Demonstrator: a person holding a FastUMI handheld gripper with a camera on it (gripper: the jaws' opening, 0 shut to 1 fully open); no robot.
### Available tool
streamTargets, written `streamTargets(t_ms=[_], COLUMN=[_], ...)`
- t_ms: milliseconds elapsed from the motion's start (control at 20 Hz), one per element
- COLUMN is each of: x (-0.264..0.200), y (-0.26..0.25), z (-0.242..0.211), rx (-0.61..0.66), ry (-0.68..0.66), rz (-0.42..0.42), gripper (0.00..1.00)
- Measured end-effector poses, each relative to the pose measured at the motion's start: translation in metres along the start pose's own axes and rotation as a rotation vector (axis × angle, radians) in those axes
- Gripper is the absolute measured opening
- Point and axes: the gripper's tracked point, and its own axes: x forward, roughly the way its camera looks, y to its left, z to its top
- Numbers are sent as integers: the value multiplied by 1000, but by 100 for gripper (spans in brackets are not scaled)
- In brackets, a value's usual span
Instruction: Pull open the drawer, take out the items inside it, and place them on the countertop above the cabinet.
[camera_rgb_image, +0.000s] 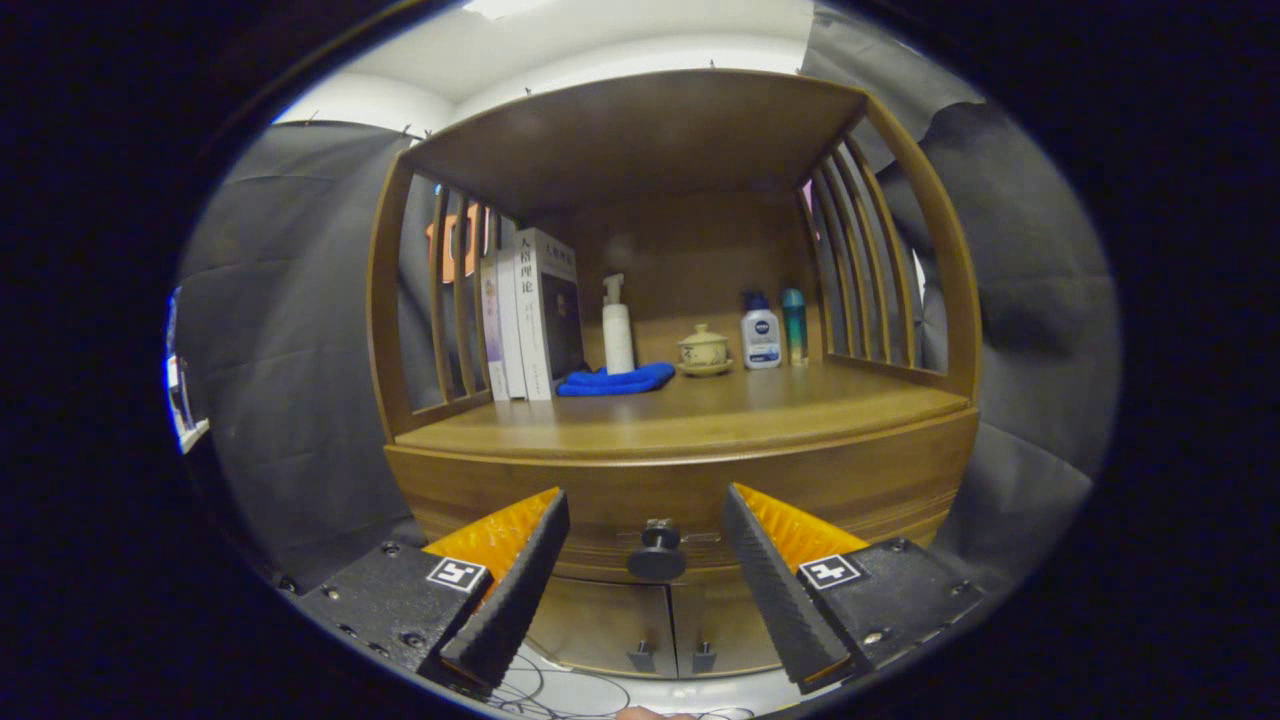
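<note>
The drawer sits shut in the front of the wooden cabinet, just under the counter, and its round dark knob sticks out at the middle of the drawer front. The gripper hangs in front of the cabinet with its fingers spread wide and holding nothing; the knob lies between the two fingers, closer to their tips than to their bases, and touches neither one. Below the drawer are two small cabinet doors, each with a little handle near the seam where they meet. On the counter, toward the back wall of the open shelf space, stand a few upright books against the slatted left side, then a white pump bottle with a folded blue cloth lying in front of it, a small lidded tea cup on a saucer, a white bottle with a blue cap and a slim teal bottle just beside it. A wooden top roofs the shelf space, with slats on both sides. Thin cables lie on the pale floor under the fingers.
</note>
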Motion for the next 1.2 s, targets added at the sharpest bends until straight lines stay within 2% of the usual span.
streamTargets(t_ms=[400, 500, 650, 900, 1200], x=[39, 45, 53, 61, 58], y=[-12, -13, -8, -5, -3], z=[-34, -46, -57, -66, -68], rx=[-9, -3, 15, 43, 47], ry=[42, 59, 75, 111, 140], rz=[-24, -37, -39, -57, -78], gripper=[94, 89, 72, 51, 39])
